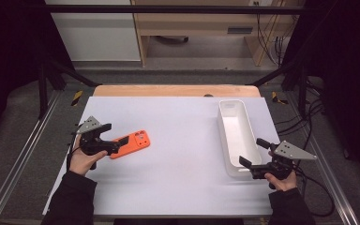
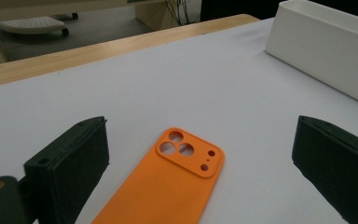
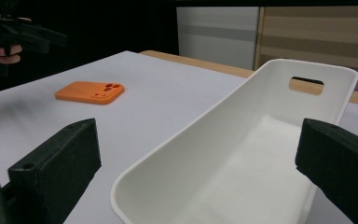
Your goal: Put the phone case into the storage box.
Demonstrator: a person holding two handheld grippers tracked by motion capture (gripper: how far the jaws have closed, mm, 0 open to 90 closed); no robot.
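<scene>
Left gripper view: the orange phone case [image 2: 168, 186] was framed at lower centre between parted fingers [image 2: 70, 163], ungrasped. Closing on it was judged next; right gripper [image 1: 258, 159] fingers were spread around the white bin [image 1: 236, 136] end.

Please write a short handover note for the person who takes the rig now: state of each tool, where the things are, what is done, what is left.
Left tool: open, jaws on either side of the near end of the orange phone case, not closed on it.
Right tool: open, at the near end of the white bin, holding nothing.
The case lies flat on the table, camera cutout away from the left tool. The bin stands at the right side, empty.
Done: nothing moved yet, it seems.
Left: probably close on the case, lift it and place it in the bin.
</scene>
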